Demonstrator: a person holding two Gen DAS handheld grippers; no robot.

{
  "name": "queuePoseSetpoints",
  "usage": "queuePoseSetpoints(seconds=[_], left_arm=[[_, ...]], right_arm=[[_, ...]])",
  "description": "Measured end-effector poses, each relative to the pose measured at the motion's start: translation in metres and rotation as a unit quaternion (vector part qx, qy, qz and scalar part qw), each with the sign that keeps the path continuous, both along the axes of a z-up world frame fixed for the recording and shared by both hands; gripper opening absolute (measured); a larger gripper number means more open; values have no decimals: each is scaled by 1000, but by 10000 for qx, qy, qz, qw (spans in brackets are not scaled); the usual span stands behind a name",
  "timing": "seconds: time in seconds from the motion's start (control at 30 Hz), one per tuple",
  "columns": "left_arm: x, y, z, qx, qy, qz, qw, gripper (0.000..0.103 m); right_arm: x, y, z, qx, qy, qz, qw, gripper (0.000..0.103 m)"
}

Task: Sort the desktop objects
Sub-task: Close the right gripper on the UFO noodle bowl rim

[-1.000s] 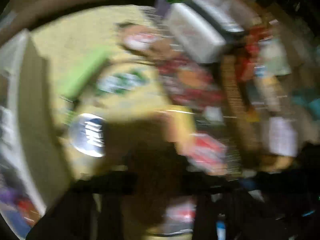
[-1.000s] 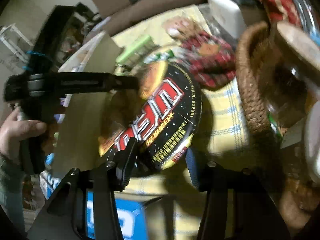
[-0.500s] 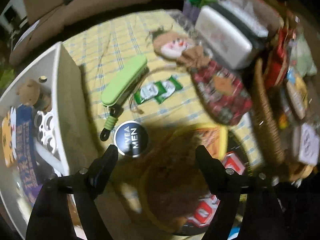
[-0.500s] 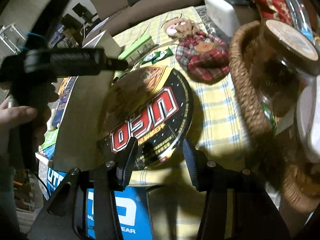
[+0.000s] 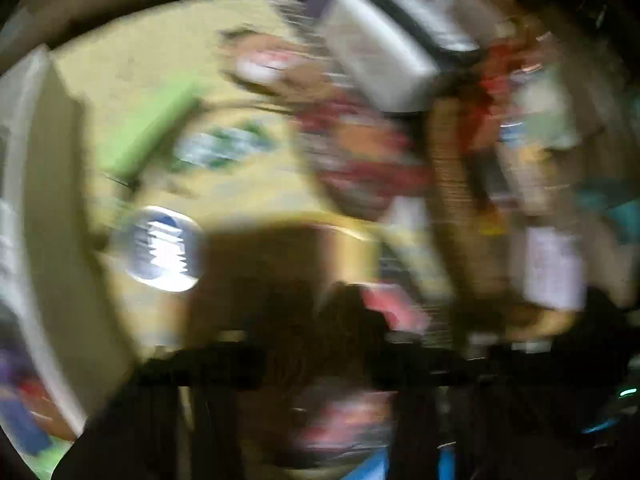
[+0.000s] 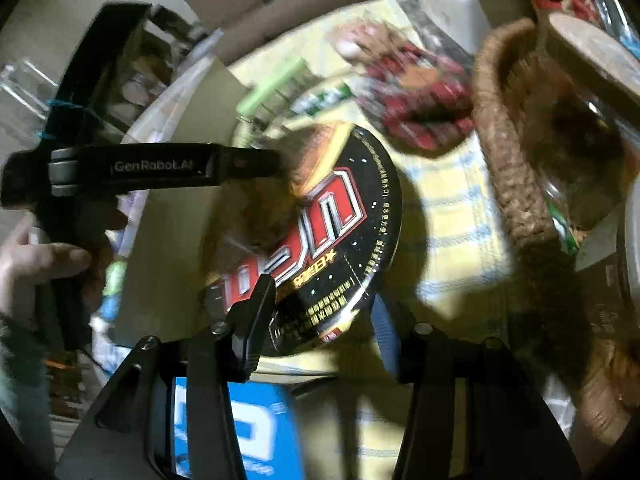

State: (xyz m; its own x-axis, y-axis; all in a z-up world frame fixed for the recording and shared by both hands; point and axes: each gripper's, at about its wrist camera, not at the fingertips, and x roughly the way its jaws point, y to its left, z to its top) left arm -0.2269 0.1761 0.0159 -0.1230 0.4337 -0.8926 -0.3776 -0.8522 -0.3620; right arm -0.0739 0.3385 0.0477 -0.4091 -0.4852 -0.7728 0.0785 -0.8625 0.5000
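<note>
A round black instant-noodle bowl [image 6: 320, 236] with red letters lies on the yellow checked cloth. My right gripper [image 6: 324, 312] is shut on its near rim. My left gripper [image 6: 256, 164] shows in the right wrist view, held in a hand, its tip over the bowl's far edge. The left wrist view is heavily blurred; its fingers are a dark smear at the bottom. A blue round tin [image 5: 160, 248], a green case [image 5: 148, 132] and a green-white packet [image 5: 224, 148] lie on the cloth.
A wicker basket [image 6: 516, 184] with a jar stands on the right. A plaid cloth doll [image 6: 416, 108] lies behind the bowl. A white box [image 6: 448, 4] is at the back. A white storage bin [image 5: 44, 200] stands left. A blue-white carton [image 6: 232, 432] lies below my right gripper.
The left gripper swung back over the bowl's far edge and its view blurred again. The bowl tilted and shifted slightly in the right gripper's hold.
</note>
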Motion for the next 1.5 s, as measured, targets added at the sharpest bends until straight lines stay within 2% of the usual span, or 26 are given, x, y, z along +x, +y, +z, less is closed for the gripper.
queuePoseSetpoints(seconds=[0.03,0.07,0.13,0.17,0.2,0.27,0.37,0.43,0.5,0.57,0.63,0.67,0.7,0.8,0.93,0.97,1.03,1.1,1.17,1.23,1.3,1.37,1.43,1.5], left_arm=[[7,9,5,-275,219,-111,9993,26],[13,17,8,-578,416,-212,9972,25],[17,22,9,-996,567,-169,9933,31],[14,20,9,-1097,611,-88,9920,43],[12,16,13,-1262,738,51,9892,61],[-2,-3,14,-1489,885,458,9838,78],[-22,-26,4,-1462,581,672,9853,78],[-28,-32,-5,-1681,520,559,9828,78],[-30,-27,-15,-1705,416,449,9835,79],[-31,-19,-17,-1708,476,211,9839,80],[-31,-17,-19,-1763,490,103,9831,80],[-31,-16,-19,-1567,409,-2,9868,64],[-30,-14,-21,-1344,236,-51,9906,66],[-24,-7,-22,-1470,393,-199,9882,65],[-27,-21,-22,-1043,237,54,9943,65],[-27,-20,-25,-1070,216,66,9940,71],[-26,-13,-34,-1323,186,253,9907,90],[-27,-8,-38,-1356,148,216,9904,95],[-24,-3,-44,-1049,-129,114,9943,96],[-19,0,-42,-1016,43,125,9947,96],[-19,-5,-37,-852,85,288,9959,84],[-18,-14,-29,-584,96,460,9972,78],[-12,-21,-14,-314,175,535,9979,77],[-5,-22,2,-203,319,545,9978,77]], right_arm=[[1,-2,6,-139,93,46,9998,45],[6,-7,14,-47,190,101,9998,45],[11,-16,19,545,260,70,9981,44],[13,-19,16,768,220,27,9968,44],[12,-18,10,744,131,21,9971,45],[13,-13,6,637,148,-78,9978,45],[10,-8,-4,688,-16,-179,9975,45],[7,-2,-12,593,-126,-176,9980,44],[5,2,-11,560,-127,-191,9982,44],[3,4,-11,575,-118,-197,9981,44],[5,11,-11,330,-188,-199,9991,42],[3,13,-13,198,-230,-196,9993,40],[2,13,-14,64,-267,-184,9995,39],[2,10,-15,52,-311,-166,9994,39],[4,16,-16,-55,-306,-319,9990,39],[4,17,-17,-71,-302,-330,9990,39],[4,17,-18,-64,-319,-264,9991,40],[3,15,-21,-48,-381,-238,9990,44],[2,13,-23,-91,-420,-227,9988,45],[0,12,-24,-178,-430,-236,9986,45],[-1,11,-22,-107,-373,-274,9989,45],[0,14,-17,9,-276,-355,9990,45],[3,19,-6,84,-71,-411,9991,45],[8,20,13,139,215,-405,9989,45]])
